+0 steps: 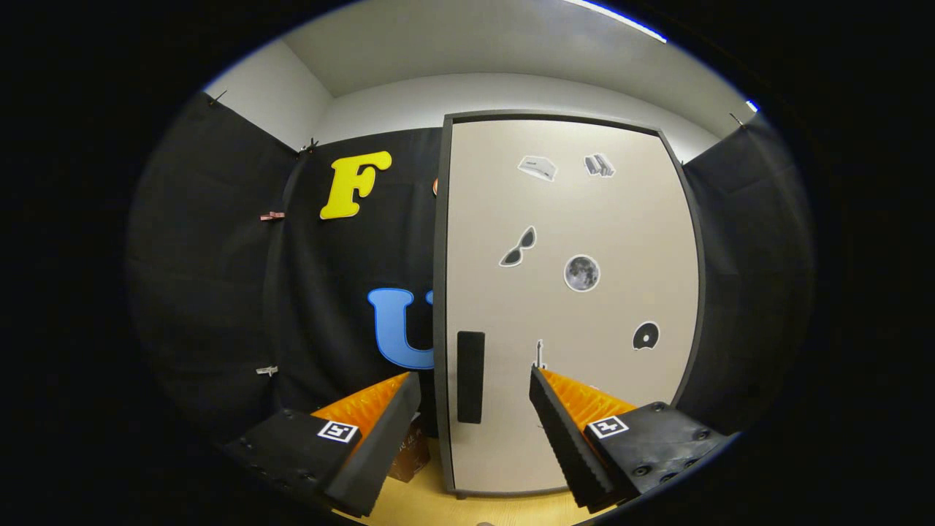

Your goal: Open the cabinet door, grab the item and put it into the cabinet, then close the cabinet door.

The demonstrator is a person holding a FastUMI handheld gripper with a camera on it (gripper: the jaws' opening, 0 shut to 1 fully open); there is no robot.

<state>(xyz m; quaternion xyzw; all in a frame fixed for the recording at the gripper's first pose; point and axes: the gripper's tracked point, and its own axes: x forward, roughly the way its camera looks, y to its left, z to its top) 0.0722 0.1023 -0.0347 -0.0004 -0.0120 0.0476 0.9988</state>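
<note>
Tongs [475,431] released, fingers spread wide, nothing between them. They hang above the wooden bench [438,504], pointed at the cabinet.

Just behind the left finger, on the bench: a small brown box [410,454], mostly hidden by the finger. Probably the item to be stowed; too little of it shows to be sure.

Just ahead, between the fingers: the dark upright handle [470,376], set low near the left edge of the cabinet door [570,307]. Door closed, flush in its dark frame, a few stickers scattered on its face.

Judgement: step one, opening the door, not yet begun. The tongs are lined up on the handle but apart from it. Next move calls for going straight forward until the handle sits between the fingers, clenching on it, then pulling.

Edges and room: handle is on the left, so the hinge is likely on the right and the door should swing out from the left edge. Booth wall [219,292] of black cloth lies beyond on both sides, close by the right frame. The box stands near the door's lower left corner and may be clipped by it.
</note>
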